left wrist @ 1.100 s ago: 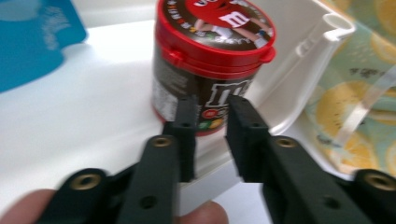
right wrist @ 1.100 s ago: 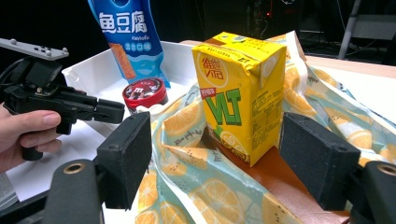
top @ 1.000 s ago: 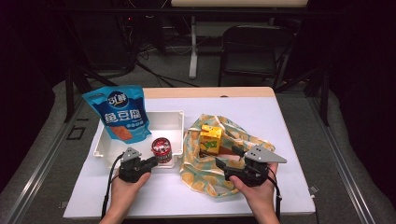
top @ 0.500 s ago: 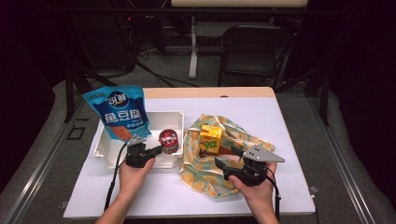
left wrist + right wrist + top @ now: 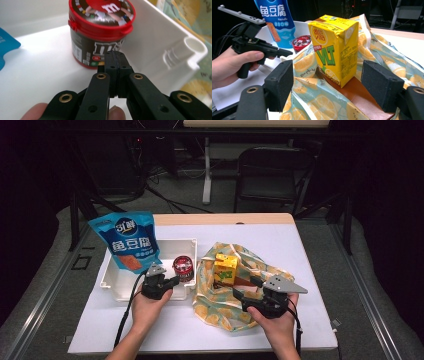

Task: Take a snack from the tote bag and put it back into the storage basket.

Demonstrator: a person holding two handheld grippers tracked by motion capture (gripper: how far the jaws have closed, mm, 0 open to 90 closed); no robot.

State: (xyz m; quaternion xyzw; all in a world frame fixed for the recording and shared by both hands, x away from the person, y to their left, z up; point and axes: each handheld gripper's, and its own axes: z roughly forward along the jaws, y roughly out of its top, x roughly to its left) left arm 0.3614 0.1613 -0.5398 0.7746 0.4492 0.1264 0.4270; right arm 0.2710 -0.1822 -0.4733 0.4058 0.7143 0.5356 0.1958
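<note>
A red-lidded chocolate candy jar [image 5: 183,266] [image 5: 100,32] stands in the white tray [image 5: 115,285], near its right wall [image 5: 160,37]. My left gripper [image 5: 171,281] [image 5: 115,58] is shut with nothing between its jaws. Its tips sit right at the jar's lower side, and I cannot tell if they touch. My right gripper [image 5: 246,287] [image 5: 330,86] is open. Its pads stand on either side of a yellow drink carton [image 5: 226,269] [image 5: 334,47] without touching it. The carton stands upright on a brown flat thing [image 5: 362,97] inside a lemon-print cloth bag [image 5: 220,307].
A blue snack pouch [image 5: 127,240] [image 5: 278,20] leans upright at the tray's back left. The left gripper [image 5: 262,50] and its hand appear at the left of the right gripper view. A dark chair [image 5: 272,170] stands beyond the table's far edge.
My left gripper has moved forward and a little right, over the tray's front rim to the jar. The jar sits slightly farther back. The right gripper has stayed put.
</note>
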